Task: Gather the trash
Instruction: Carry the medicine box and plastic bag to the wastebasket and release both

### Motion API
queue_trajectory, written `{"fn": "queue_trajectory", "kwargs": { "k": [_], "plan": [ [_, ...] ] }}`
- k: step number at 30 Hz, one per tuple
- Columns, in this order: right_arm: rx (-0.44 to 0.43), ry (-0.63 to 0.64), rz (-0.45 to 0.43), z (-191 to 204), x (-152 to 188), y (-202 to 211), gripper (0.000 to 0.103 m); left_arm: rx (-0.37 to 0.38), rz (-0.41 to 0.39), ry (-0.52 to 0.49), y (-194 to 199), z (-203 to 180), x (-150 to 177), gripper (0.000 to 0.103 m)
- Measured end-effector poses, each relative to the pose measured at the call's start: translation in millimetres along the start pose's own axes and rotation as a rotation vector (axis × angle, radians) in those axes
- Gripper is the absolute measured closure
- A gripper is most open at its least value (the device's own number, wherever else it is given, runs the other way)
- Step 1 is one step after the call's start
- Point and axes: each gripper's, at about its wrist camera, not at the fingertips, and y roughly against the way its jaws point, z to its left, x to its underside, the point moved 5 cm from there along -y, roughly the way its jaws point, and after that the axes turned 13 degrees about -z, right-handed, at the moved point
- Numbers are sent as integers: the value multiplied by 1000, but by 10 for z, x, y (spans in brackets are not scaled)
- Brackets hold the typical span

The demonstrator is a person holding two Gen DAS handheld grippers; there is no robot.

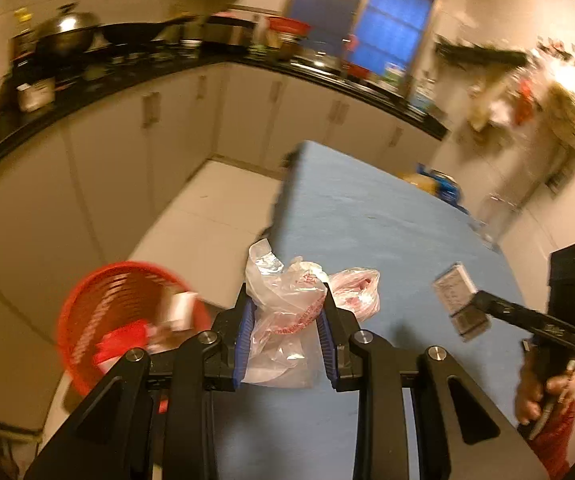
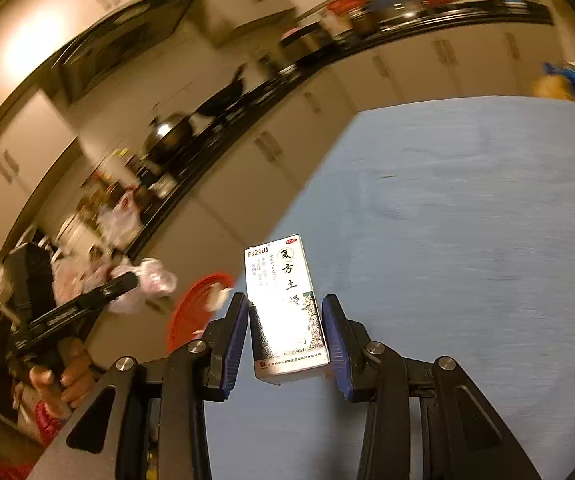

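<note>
Step in hand: I carry two pieces of trash above the blue counter toward the red basket, lower left in the left wrist view.
Left hand-held gripper: clamped on a crumpled clear plastic bag with red print; a second bag shows just behind it.
Right hand-held gripper: I grip an upright white medicine box, printed face toward the camera, at frame centre.
Basket: stands on the floor beside the counter's edge, already holding white and red scraps.
Next move, as I judge it: bring each load over the rim, then open the jaws; the light bag may cling to the pads.
</note>
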Motion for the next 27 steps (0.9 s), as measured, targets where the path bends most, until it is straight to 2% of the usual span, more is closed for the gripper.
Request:
{"fn": "queue_trajectory", "kwargs": {
  "k": [7,14,19,27],
  "plan": [
    [-93,63,89,781,219,-560,61,-99,-23,57,203,798,99,74],
    [-117,102,175,1284,457,-1148,61,-182,-10,69,189,1385,333,74],
    [-104,120,216,1529,538,-1633,61,-229,12,67,37,1630,511,74],
    [-78,150,279,1730,633,-2290,61,-257,53,41,-141,1887,765,74]
  ]
}}
